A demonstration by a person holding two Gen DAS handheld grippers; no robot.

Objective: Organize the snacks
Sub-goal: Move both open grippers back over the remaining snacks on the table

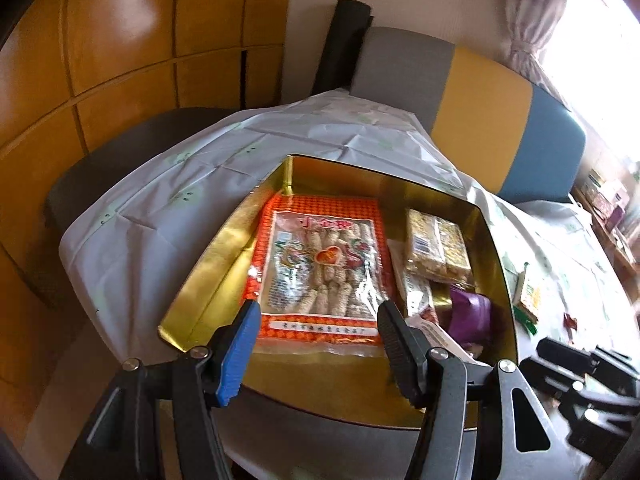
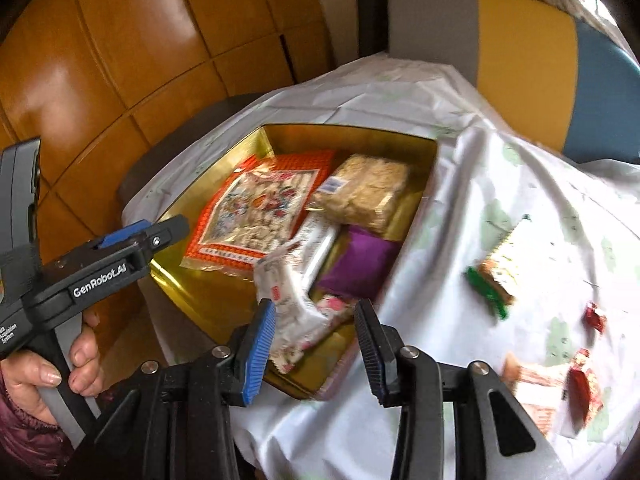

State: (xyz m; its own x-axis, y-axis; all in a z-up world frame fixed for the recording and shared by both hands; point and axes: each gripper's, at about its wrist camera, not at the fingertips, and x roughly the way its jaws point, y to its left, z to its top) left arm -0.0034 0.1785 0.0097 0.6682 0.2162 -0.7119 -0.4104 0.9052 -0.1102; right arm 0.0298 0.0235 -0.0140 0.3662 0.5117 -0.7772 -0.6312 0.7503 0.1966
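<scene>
A table draped in a white cloth [image 2: 460,184] is shown, and on it a gold tin [image 1: 208,292] stands open, already partly filled. Within the tin, a large orange packet [image 1: 320,256] lies flat on the left side, a clear pack of pale rice cakes [image 2: 364,192] sits at the far right, and a purple pouch [image 2: 360,264] is tucked at the near right. A white flowered packet [image 2: 292,304] is seen at the tin's near edge, just beside the blue pad of the right gripper [image 2: 316,344], whose jaws stand apart and are not pressed on it; it appears to have been let go there. The left gripper [image 1: 316,348] is held over the near end of the orange packet with its jaws spread and nothing grasped. Outside the tin, on the cloth to the right, a green-edged packet [image 2: 500,276] and a few small red sweets [image 2: 594,318] are left loose. The packing step is judged to be under way; next, one of the loose items would have to be reached for, gripped and carried into the free space in the tin.
</scene>
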